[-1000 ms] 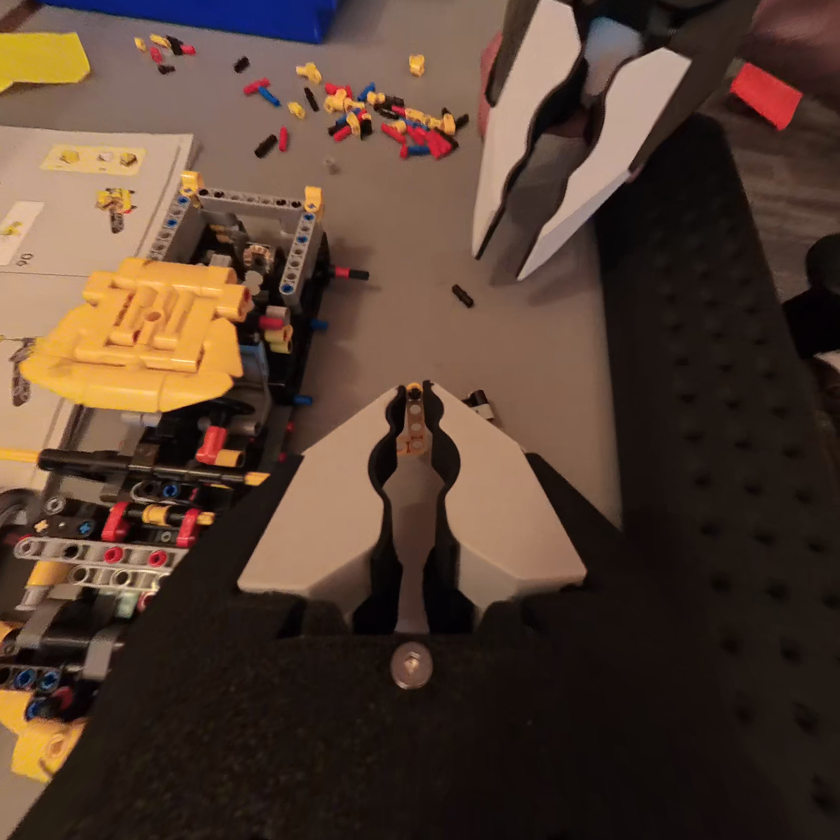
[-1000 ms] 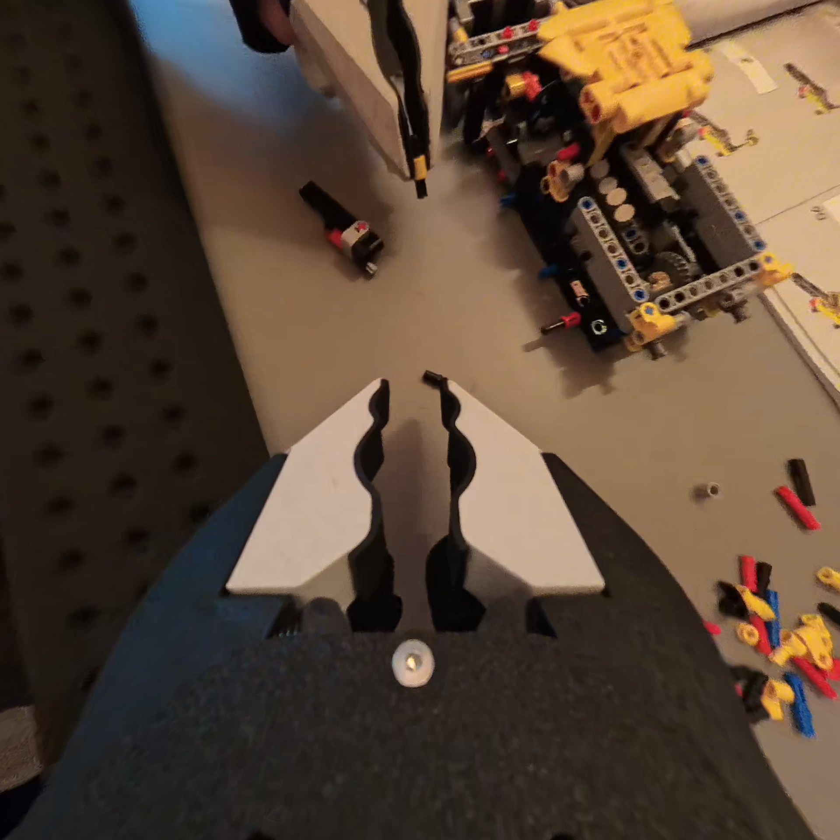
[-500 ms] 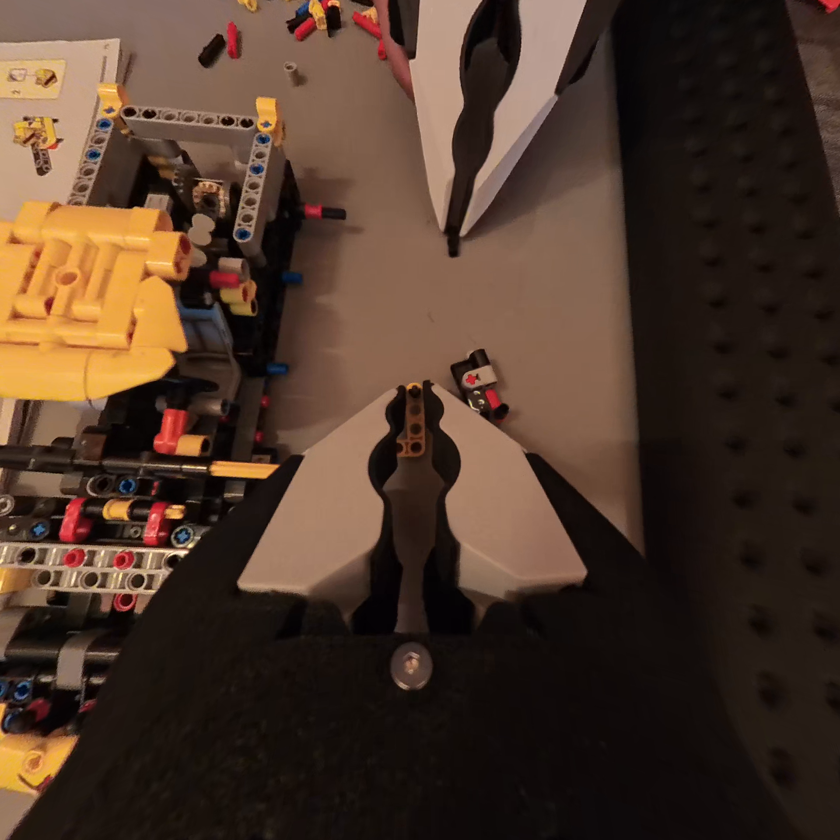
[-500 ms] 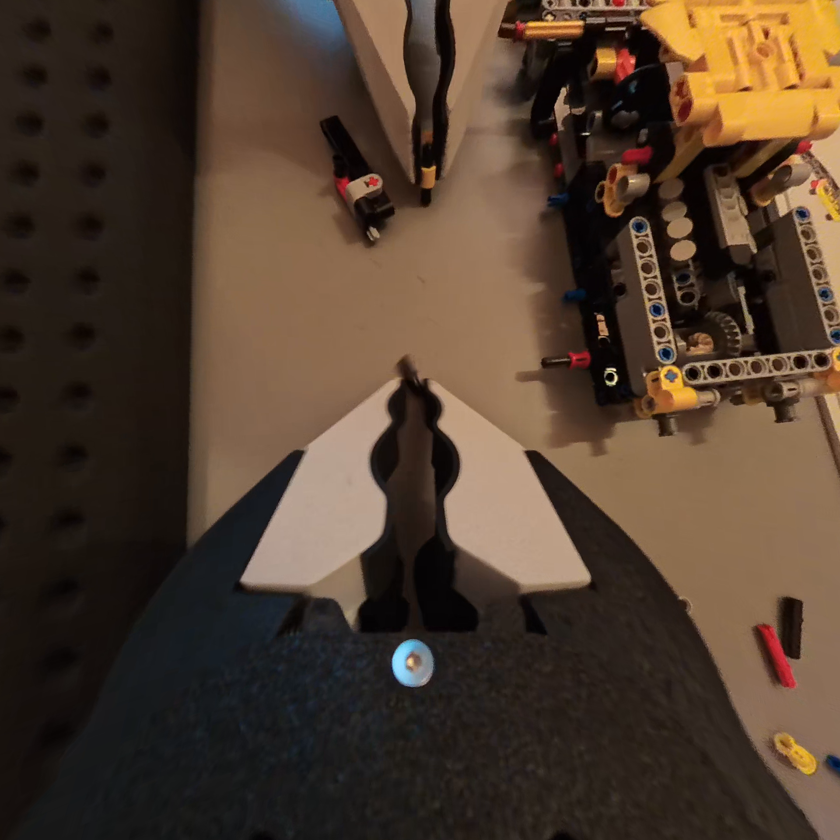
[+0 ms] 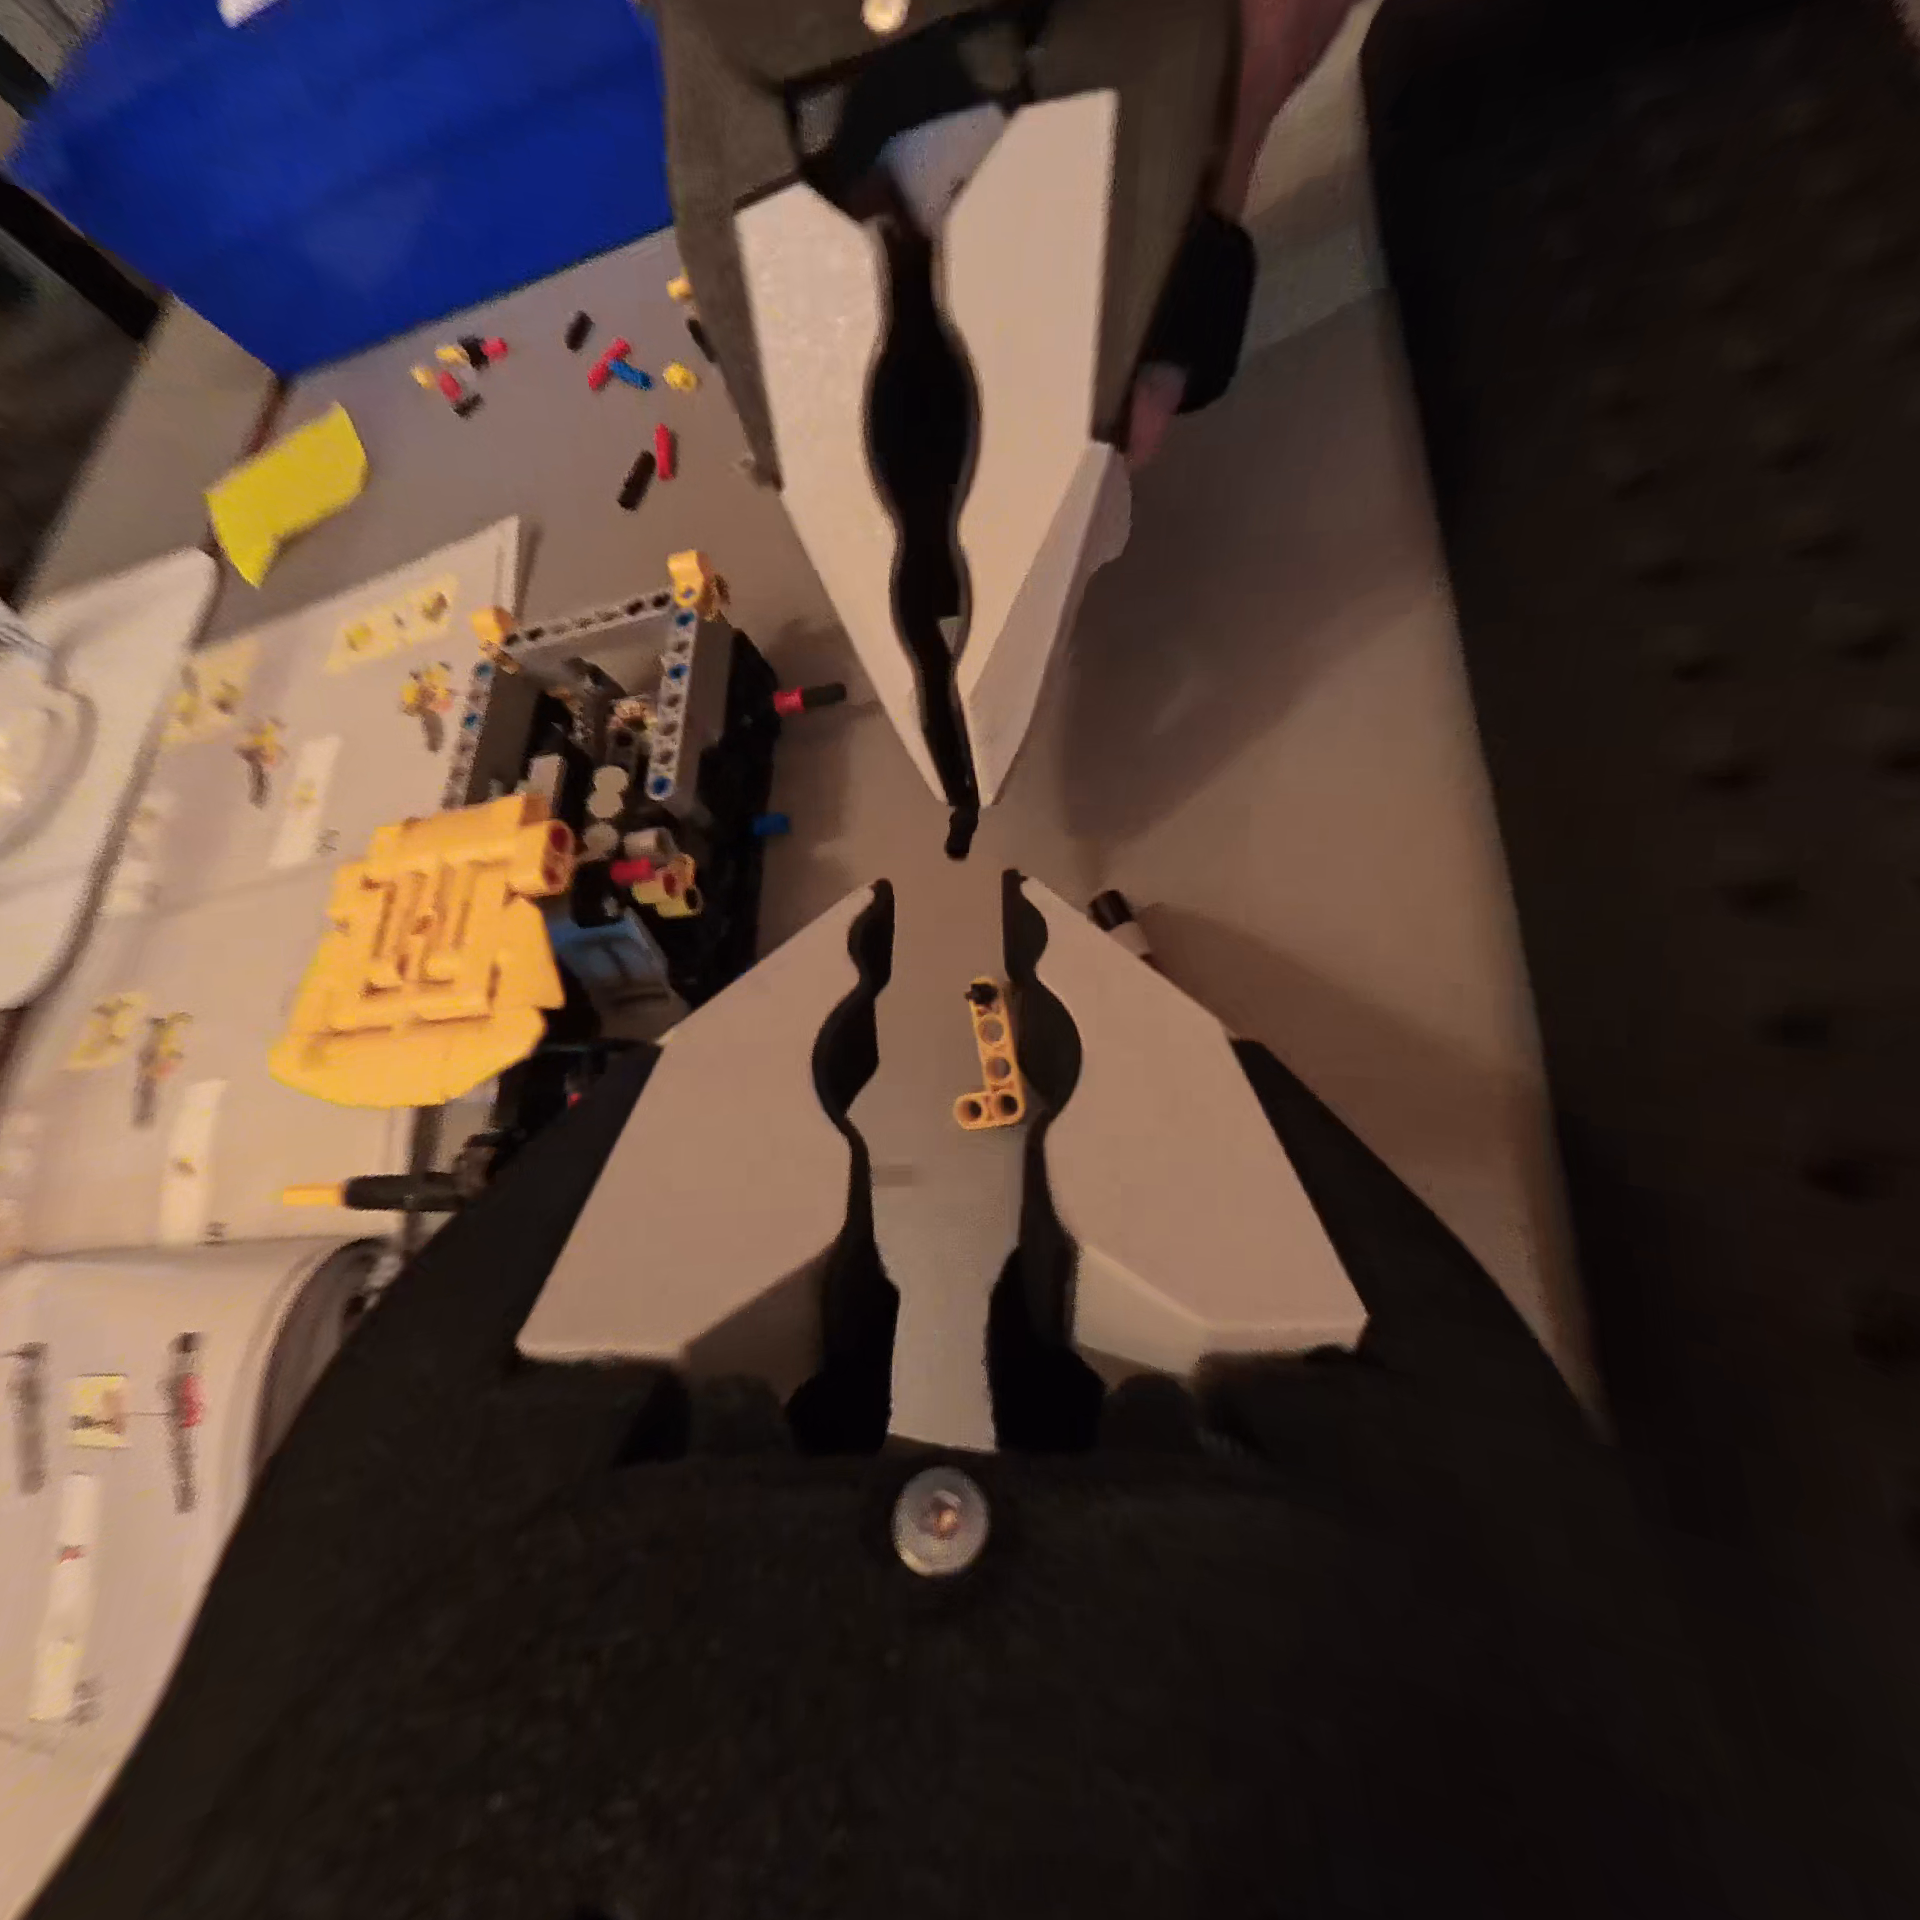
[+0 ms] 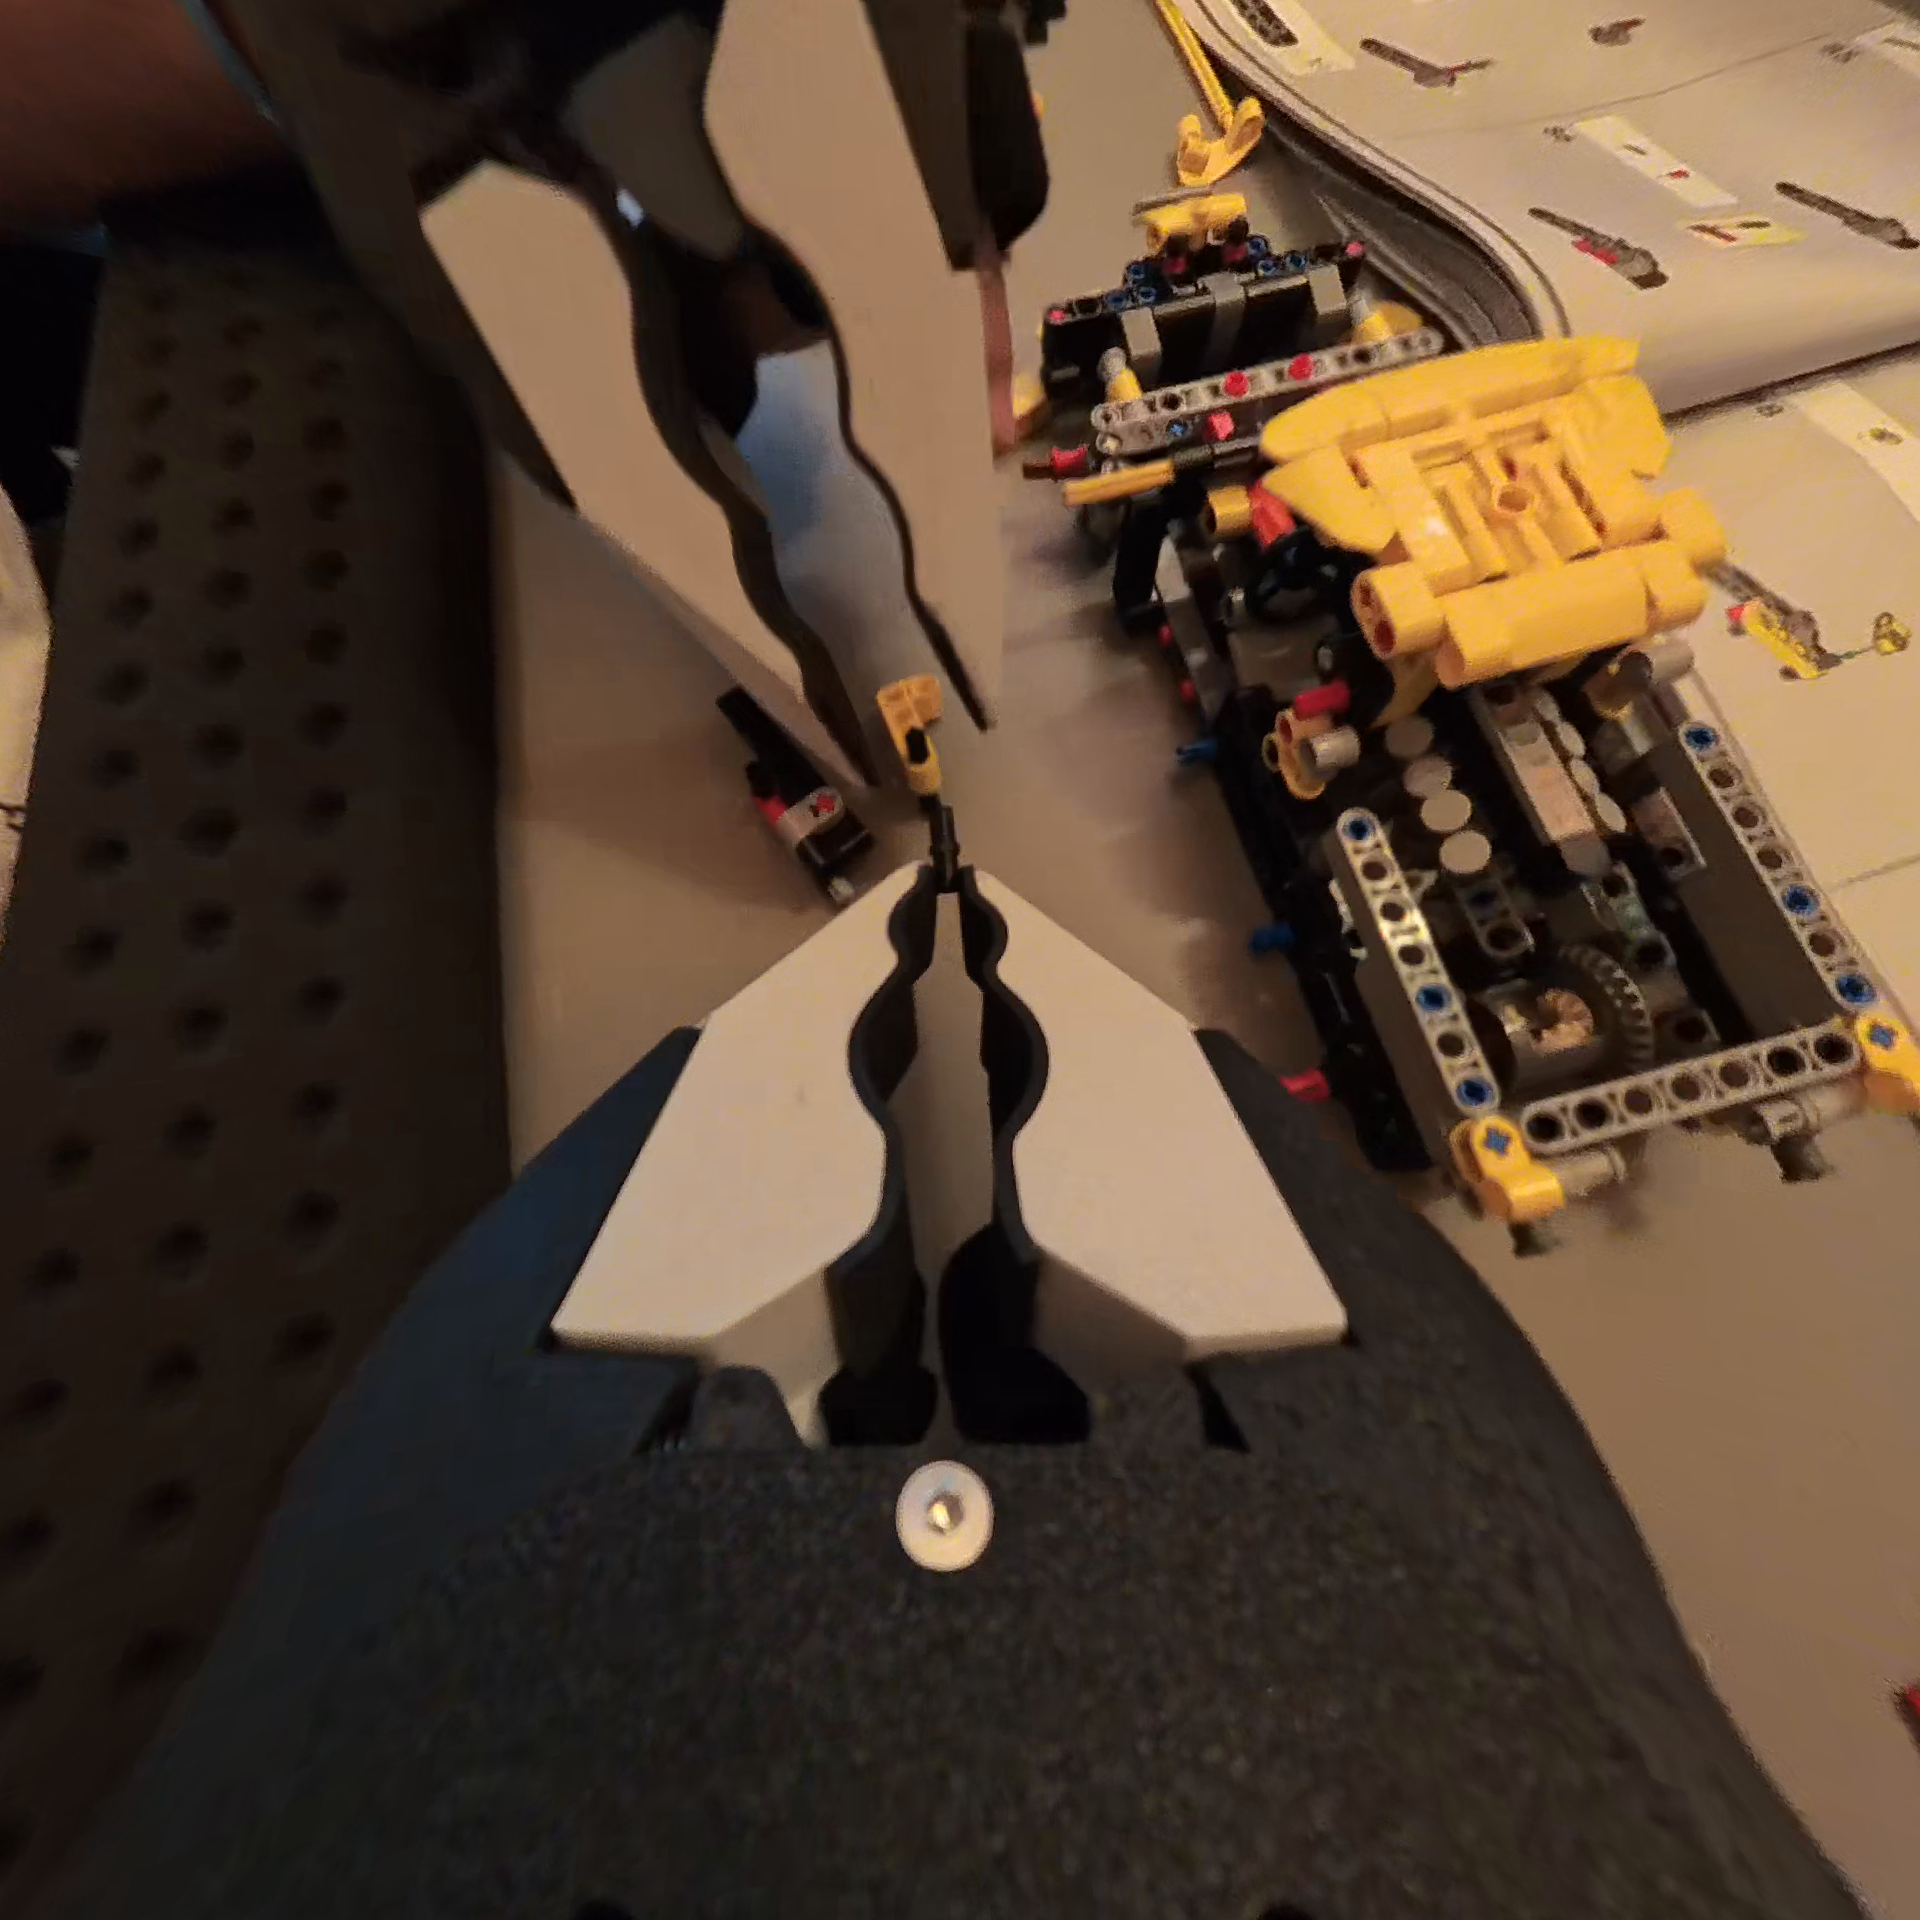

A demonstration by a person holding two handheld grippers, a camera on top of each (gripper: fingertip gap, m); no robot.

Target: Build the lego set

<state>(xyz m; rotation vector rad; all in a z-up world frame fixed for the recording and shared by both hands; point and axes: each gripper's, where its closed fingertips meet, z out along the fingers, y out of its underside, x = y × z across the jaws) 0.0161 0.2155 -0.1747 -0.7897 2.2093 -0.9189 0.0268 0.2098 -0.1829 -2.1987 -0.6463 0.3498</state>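
My left gripper [image 5: 945, 883] is open. A small yellow L-shaped beam [image 5: 992, 1055] with a black pin in its end sits between its spread fingers, close to the right finger; the pads do not clamp it. The beam also shows in the right wrist view [image 6: 909, 727], between the left gripper's fingers [image 6: 831, 717]. My right gripper [image 6: 943, 878] is shut on a black pin [image 6: 943, 836] that sticks out of its tips towards the beam. In the left wrist view the right gripper [image 5: 961, 795] points tip to tip at my left one, with the pin [image 5: 958, 831] just clear of it.
The yellow and black lego vehicle [image 6: 1455, 727] stands beside the grippers, also in the left wrist view [image 5: 623, 831]. A small black, white and red piece [image 6: 805, 816] lies near the tips. Instruction pages [image 6: 1662, 208], loose pins [image 5: 623, 374], a blue bin [image 5: 364, 156] and a black perforated mat [image 5: 1662, 727] surround them. The grippers are tip to tip, or close to it.
My right gripper shut on the black pin from the table and brought it up to my left gripper. My left gripper opened, and the yellow beam it clamped now sits loose between its fingers.
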